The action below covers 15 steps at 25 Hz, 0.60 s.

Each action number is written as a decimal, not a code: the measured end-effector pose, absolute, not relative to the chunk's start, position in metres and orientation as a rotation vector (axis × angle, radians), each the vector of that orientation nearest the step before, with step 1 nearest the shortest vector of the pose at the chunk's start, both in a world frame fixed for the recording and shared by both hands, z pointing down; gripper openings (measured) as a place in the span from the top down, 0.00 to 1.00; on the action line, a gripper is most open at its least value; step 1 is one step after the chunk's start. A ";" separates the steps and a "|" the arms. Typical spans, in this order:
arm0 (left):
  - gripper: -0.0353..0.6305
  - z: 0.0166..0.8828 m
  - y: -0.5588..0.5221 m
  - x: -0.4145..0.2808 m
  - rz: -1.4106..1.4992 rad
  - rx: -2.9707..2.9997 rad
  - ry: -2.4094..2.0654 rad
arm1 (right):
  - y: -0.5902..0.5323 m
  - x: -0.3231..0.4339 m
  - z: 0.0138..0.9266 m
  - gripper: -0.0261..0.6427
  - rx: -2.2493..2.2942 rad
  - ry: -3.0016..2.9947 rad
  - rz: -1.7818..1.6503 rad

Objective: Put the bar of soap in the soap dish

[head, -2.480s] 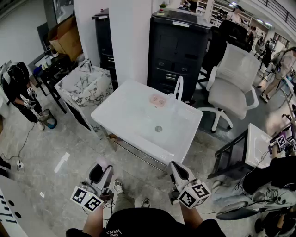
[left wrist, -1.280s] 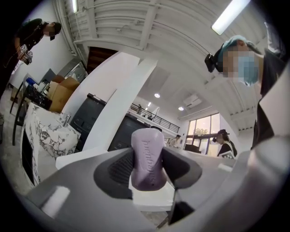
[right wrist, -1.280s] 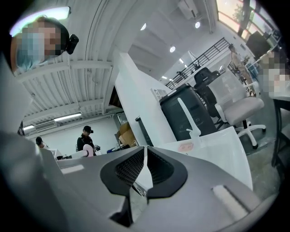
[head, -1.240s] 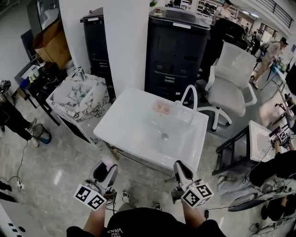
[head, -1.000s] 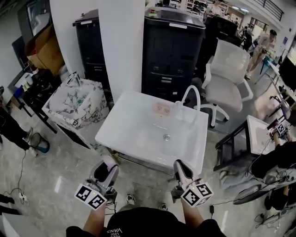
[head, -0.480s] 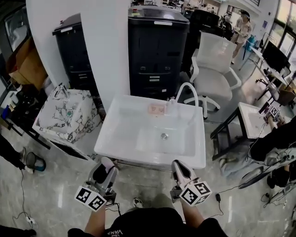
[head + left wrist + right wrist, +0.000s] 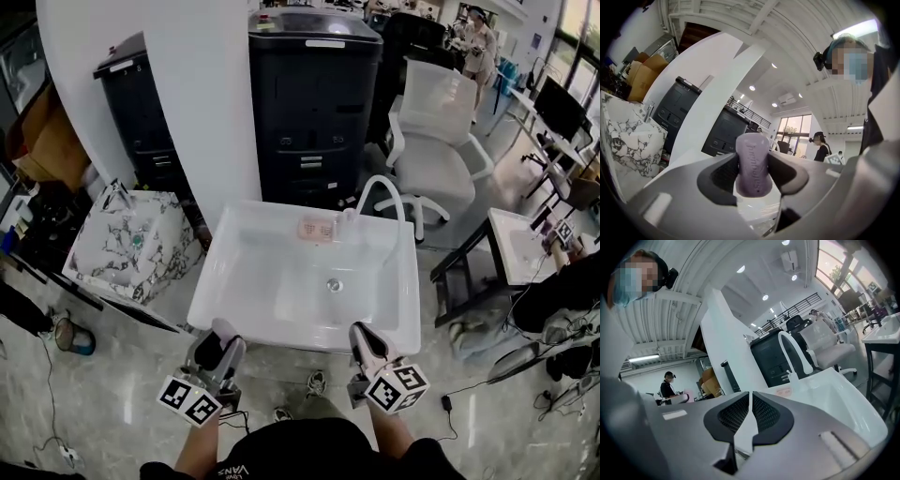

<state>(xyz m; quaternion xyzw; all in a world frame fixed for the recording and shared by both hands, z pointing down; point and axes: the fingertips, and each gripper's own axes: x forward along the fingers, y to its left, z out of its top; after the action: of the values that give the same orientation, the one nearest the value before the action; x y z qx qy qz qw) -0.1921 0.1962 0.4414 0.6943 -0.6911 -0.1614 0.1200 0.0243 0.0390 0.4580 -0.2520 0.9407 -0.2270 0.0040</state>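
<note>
Head view looks steeply down on a white sink (image 7: 225, 272) that fills the middle of the floor space, with a white pillar (image 7: 206, 112) and a black cabinet (image 7: 314, 103) behind it. A white office chair (image 7: 436, 131) stands to the back right, and a marble-patterned basin (image 7: 127, 248) sits lower left of the pillar. The sink's sunken bowl shows a round drain (image 7: 334, 284) in its floor. A white arched faucet (image 7: 378, 184) rises from the back ledge.

Just left of the faucet's base, on that same back ledge, lies the pink soap dish (image 7: 317, 228); only its own pink surface shows. In the right gripper view the dish (image 7: 783, 391) appears as a small pink patch beside the faucet foot.

Both tools sit at the near side of the sink, by its front rim and well apart from the dish. The left tool (image 7: 221, 343) stands wide around the bar of soap (image 7: 753, 161). The pale purple bar is upright, pressed between the two dark pads, with its rounded end sticking up past them. The right tool (image 7: 364, 337) is drawn narrow, its pads almost meeting with only a thin slit and nothing between them.
</note>
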 end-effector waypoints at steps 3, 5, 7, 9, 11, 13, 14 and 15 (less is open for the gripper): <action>0.58 0.444 0.175 -0.196 -0.448 2.021 -2.024 | 0.020 0.019 0.471 0.96 -0.785 2.954 -0.731; 0.58 0.446 0.159 -0.196 -0.437 2.023 -2.021 | 0.008 0.016 0.480 0.96 -0.794 2.972 -0.722; 0.58 0.447 0.142 -0.195 -0.423 2.030 -2.016 | -0.004 0.012 0.488 0.96 -0.797 2.988 -0.724; 0.58 0.447 0.125 -0.194 -0.409 2.037 -2.008 | -0.015 0.009 0.495 0.96 -0.791 2.998 -0.741; 0.58 0.448 0.108 -0.192 -0.392 2.047 -2.005 | -0.027 0.007 0.501 0.96 -0.781 3.011 -0.755; 0.58 0.448 0.092 -0.190 -0.373 2.058 -2.005 | -0.038 0.005 0.505 0.96 -0.769 3.024 -0.761; 0.58 0.448 0.085 -0.190 -0.366 2.063 -2.006 | -0.043 0.004 0.507 0.96 -0.762 3.029 -0.763; 0.58 0.448 0.077 -0.190 -0.358 2.067 -2.007 | -0.048 0.003 0.509 0.96 -0.756 3.034 -0.765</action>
<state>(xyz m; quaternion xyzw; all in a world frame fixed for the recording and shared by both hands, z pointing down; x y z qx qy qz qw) -0.1904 0.0769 0.4481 0.7069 -0.6864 -0.1226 0.1188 0.0030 -0.0477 0.5093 -0.2346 0.9418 -0.2376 -0.0386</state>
